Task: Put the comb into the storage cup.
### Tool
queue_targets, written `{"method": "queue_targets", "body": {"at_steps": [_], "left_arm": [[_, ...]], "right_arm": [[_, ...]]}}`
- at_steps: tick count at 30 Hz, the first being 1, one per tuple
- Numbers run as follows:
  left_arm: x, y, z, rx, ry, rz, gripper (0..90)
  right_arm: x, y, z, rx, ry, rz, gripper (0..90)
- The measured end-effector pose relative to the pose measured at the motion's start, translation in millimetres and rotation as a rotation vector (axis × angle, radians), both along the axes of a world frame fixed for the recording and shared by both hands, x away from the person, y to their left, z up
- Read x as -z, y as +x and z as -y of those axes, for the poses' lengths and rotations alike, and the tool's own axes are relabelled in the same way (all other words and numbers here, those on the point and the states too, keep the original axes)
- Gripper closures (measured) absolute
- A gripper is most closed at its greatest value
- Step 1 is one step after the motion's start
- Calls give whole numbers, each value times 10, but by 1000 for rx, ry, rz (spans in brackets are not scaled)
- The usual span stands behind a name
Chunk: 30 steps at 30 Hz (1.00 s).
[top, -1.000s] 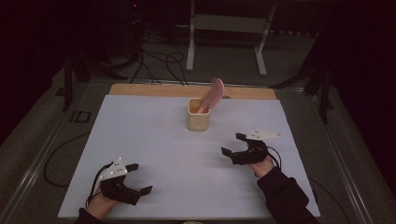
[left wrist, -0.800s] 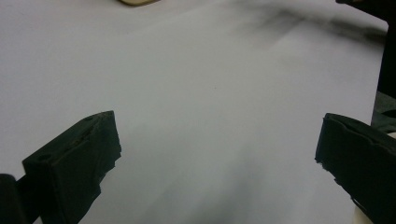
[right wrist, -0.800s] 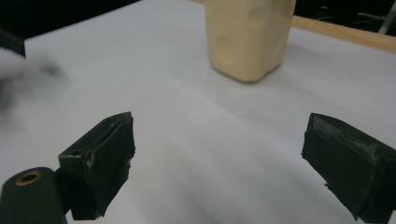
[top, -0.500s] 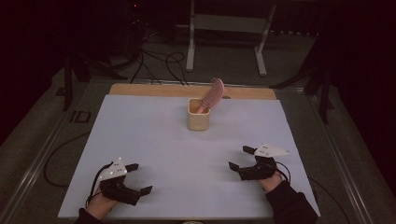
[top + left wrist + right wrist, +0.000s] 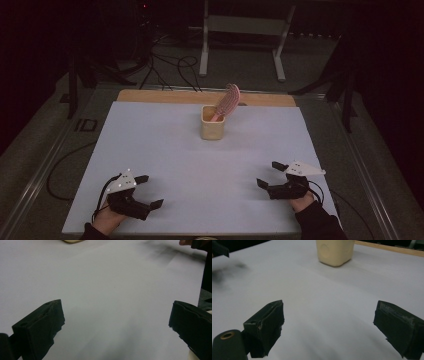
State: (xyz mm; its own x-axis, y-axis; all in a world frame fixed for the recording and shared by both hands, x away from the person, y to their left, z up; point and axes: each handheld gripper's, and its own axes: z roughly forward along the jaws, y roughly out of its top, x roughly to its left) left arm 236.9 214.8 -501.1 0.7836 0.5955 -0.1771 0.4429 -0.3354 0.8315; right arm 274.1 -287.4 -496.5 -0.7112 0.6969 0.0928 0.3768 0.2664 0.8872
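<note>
A cream cup [image 5: 212, 128] stands at the middle back of the white table top, with a pink hairbrush [image 5: 227, 101] leaning out of it to the right. The cup's base [image 5: 335, 251] lies ahead in the right gripper view. My left gripper [image 5: 149, 191] rests at the front left with its jaws wide apart and nothing between them. My right gripper [image 5: 270, 175] sits at the front right, open and empty too. In each gripper view bare white table lies between the two black jaws.
The white sheet [image 5: 165, 150] covers the table, with a wooden strip [image 5: 150, 97] along its back edge. Cables and a metal stand [image 5: 240, 25] lie on the dark floor behind. A black cable [image 5: 60, 170] hangs off the left side.
My right gripper has drawn back from mid-table toward the front right edge and lowered. The left gripper, cup and hairbrush have stayed put.
</note>
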Motion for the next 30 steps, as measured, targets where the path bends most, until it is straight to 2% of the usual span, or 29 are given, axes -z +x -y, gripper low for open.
{"method": "queue_targets", "body": {"at_steps": [5,10,16,19,22,30], "left_arm": [[0,0,-2,1,4,2,5],[0,-3,1,0,8,3,6],[-33,-19,19,2,8,17,5],[-32,-19,16,1,10,18,5],[-31,-16,17,-1,11,18,5],[-16,-15,13,-2,16,22,5]], "right_arm": [[39,-58,31,6,-21,-14,92],[46,-111,60,8,-27,-9,92],[74,-81,80,10,-13,18,92],[99,-56,51,9,-4,6,92],[106,-55,18,0,-16,16,92],[99,-52,10,1,-10,22,92]]}}
